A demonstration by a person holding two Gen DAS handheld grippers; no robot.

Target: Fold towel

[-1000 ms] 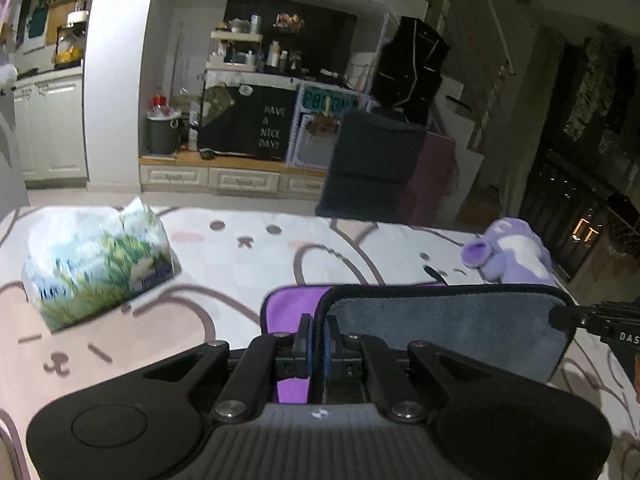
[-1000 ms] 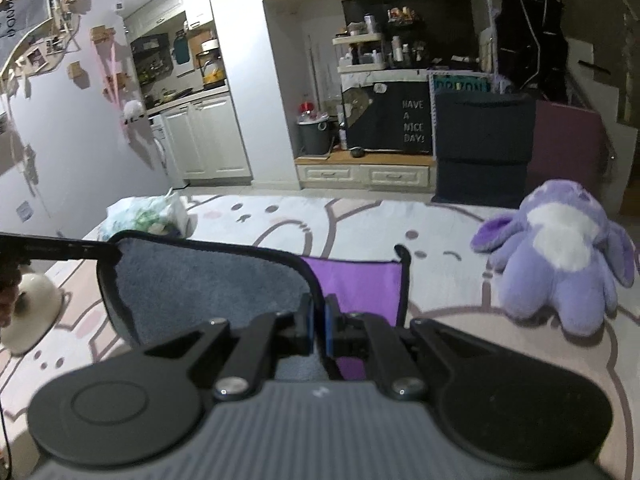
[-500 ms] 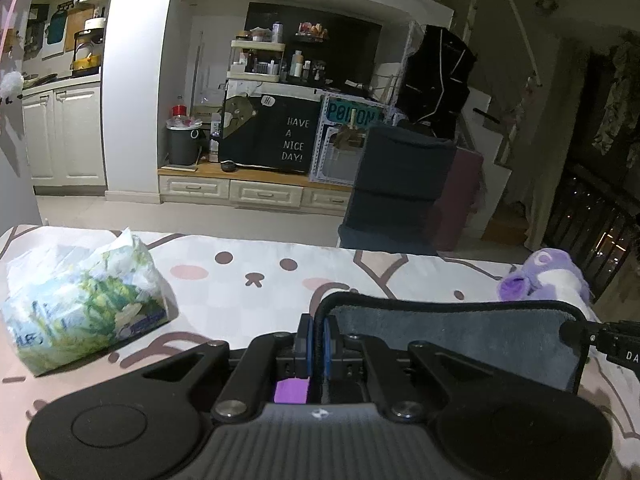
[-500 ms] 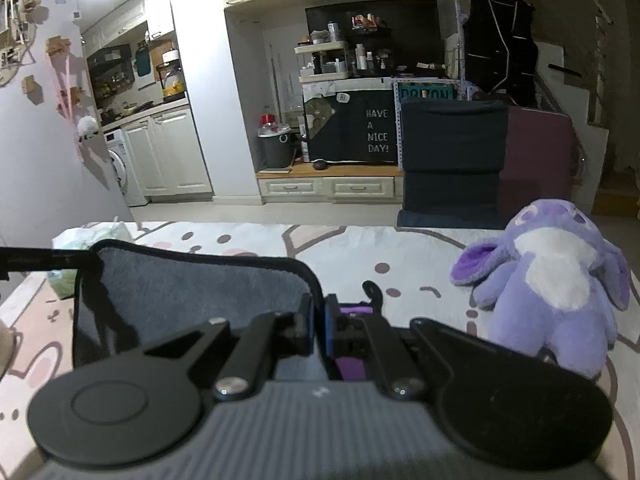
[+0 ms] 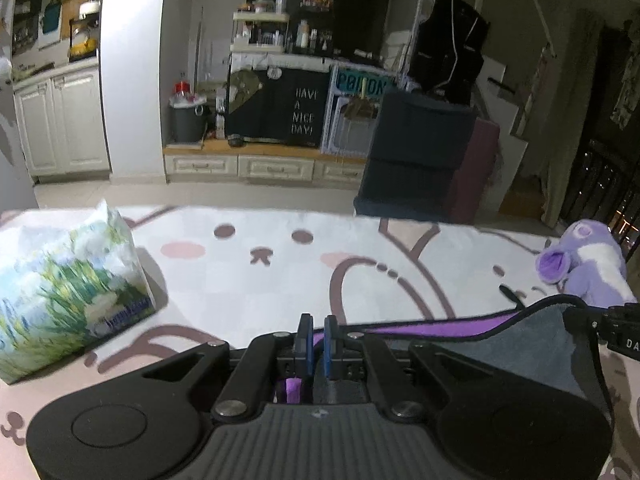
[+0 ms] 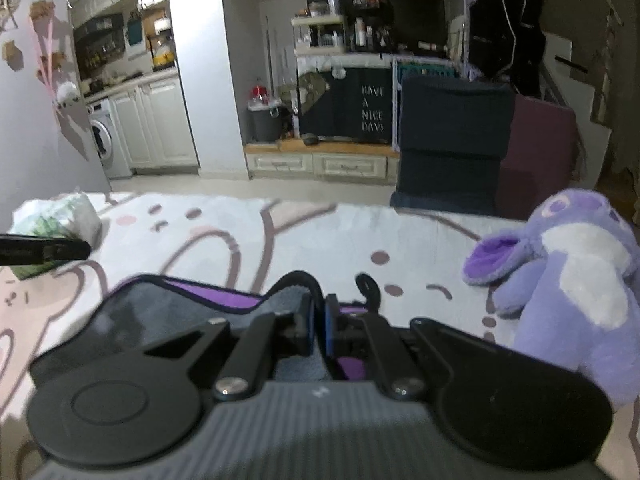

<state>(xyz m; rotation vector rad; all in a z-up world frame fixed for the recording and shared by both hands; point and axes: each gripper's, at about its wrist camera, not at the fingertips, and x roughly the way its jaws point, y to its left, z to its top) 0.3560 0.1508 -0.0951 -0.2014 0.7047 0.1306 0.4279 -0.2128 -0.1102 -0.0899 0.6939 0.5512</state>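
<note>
Tabletop [image 5: 280,280] carries a cartoon-face cover. A printed tissue pack [image 5: 68,292] sits at far left, well apart from the towel [image 5: 532,344]. A purple plush [image 6: 576,280] sits at right, near the towel's right end. No object lies on the towel.

Towel: grey on one face, purple on the other, dark trim, lying low on the tabletop just ahead of both grippers, with a hanging loop [image 6: 368,286] poking up at its far edge.

Left gripper [image 5: 316,340]: blue pads apart by a narrow gap, nothing between them at the tips; purple cloth shows lower down in the slot. Right gripper [image 6: 318,328]: pads nearly together, pinching a raised hump of the towel's edge.

Left wrist view shows the right gripper's finger [image 5: 616,334] at the towel's right corner. Right wrist view shows the left gripper's finger [image 6: 44,250] at far left, apart from the cloth, plus a washing machine [image 6: 102,140] beyond.
</note>
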